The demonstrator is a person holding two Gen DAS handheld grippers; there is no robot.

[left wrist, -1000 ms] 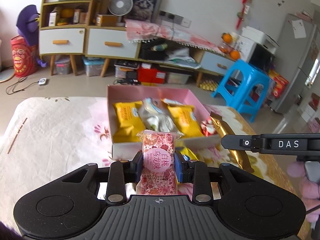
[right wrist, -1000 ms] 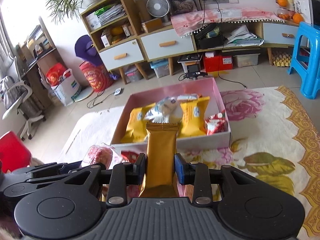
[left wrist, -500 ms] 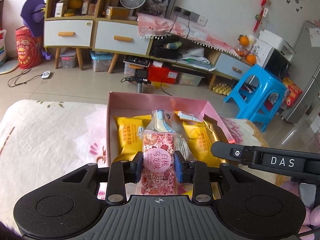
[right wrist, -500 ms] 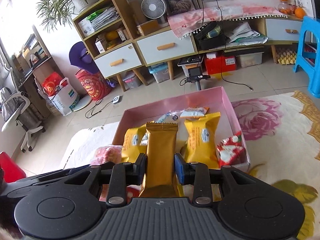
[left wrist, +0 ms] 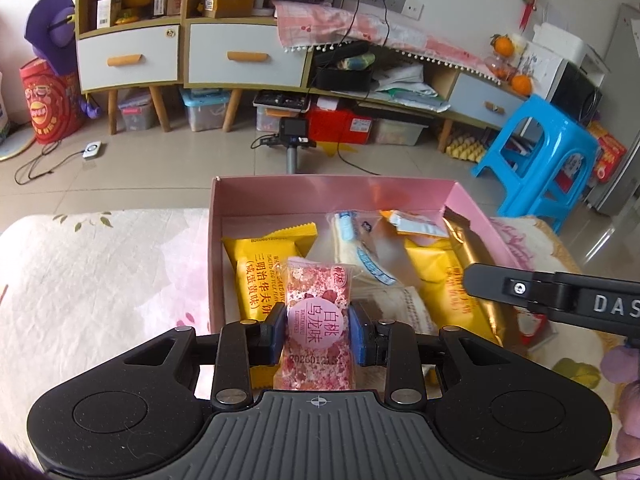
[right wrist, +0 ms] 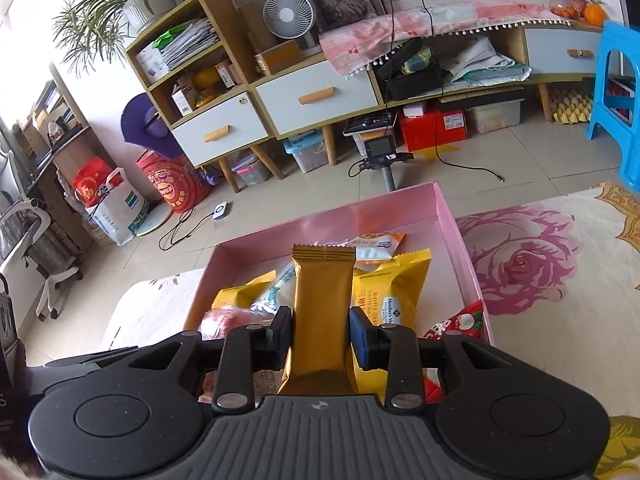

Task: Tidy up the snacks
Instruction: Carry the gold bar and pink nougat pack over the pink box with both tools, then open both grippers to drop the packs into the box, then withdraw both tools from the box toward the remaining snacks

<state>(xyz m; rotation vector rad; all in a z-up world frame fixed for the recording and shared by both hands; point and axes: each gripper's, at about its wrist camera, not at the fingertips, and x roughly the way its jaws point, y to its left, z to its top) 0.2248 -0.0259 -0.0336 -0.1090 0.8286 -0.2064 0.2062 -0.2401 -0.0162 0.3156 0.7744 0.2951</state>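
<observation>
Both grippers are carrying snacks over the pink box (left wrist: 472, 204) and both are clenched: left gripper (left wrist: 318, 330) is pinching the pink speckled packet (left wrist: 316, 320) across its middle, right gripper (right wrist: 320, 334) is pinching the gold bar wrapper (right wrist: 322, 300) the same way. Both packets are hanging above the box interior, not resting on anything yet. The box is already holding two yellow packets (left wrist: 260, 276), a clear-wrapped biscuit pack (left wrist: 368, 256), a small orange-and-white sachet (right wrist: 376, 244) by the far wall and a red-and-white candy pack (right wrist: 460, 324) in the near right corner. Risks I'm seeing: the grippers are working just beside each other, the right one's black finger arm (left wrist: 552, 292) is cutting across the left view, so a simultaneous drop is risking a knock between them. Floor of the box is mostly covered, so a release from here is probably stacking the packets on top of the pile rather than slotting them flat, and the slick foil bar is likely sliding off the yellow packet or tipping over the low near wall. Wrappers are soft and crinkly, so a tight pinch is possibly crushing what's inside. Safer judgement: stagger the releases, lower first
</observation>
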